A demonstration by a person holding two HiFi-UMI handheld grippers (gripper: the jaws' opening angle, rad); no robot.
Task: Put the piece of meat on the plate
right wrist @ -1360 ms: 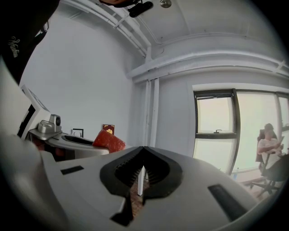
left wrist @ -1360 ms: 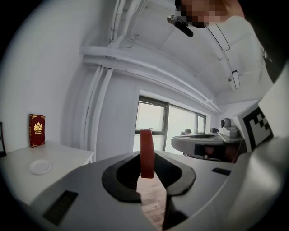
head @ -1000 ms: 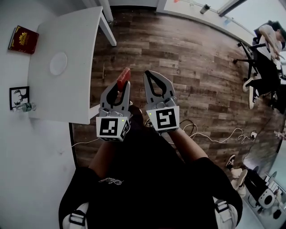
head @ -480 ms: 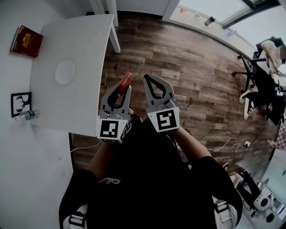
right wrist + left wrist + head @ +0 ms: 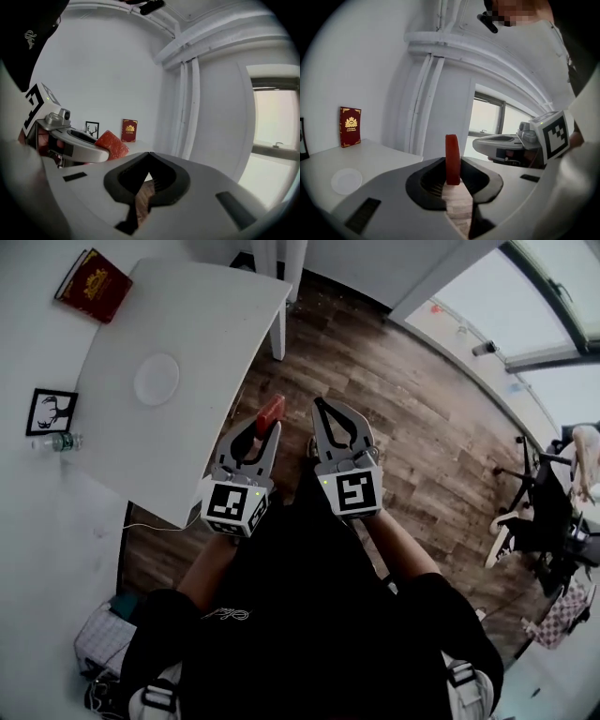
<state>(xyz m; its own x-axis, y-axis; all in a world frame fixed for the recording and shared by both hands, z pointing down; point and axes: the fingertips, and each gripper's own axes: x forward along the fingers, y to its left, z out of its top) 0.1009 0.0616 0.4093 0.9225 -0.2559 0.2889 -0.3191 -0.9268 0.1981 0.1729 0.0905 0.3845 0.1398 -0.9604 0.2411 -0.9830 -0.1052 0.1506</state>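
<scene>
The piece of meat is a red slab pinched upright in my left gripper, whose jaws are shut on it; it shows edge-on in the left gripper view and from the side in the right gripper view. A round white plate lies on the white table, ahead and to the left of both grippers, over the table's near edge; the plate sits low left in the left gripper view. My right gripper is shut and holds nothing, side by side with the left above the wooden floor.
A red book stands against the wall at the table's far corner. A framed deer picture and a small bottle sit at the table's left side. A table leg stands ahead. Office chairs are far right.
Both grippers and the person have moved toward the table, with the meat still held. The table and plate now sit closer and more centred in the head view.
</scene>
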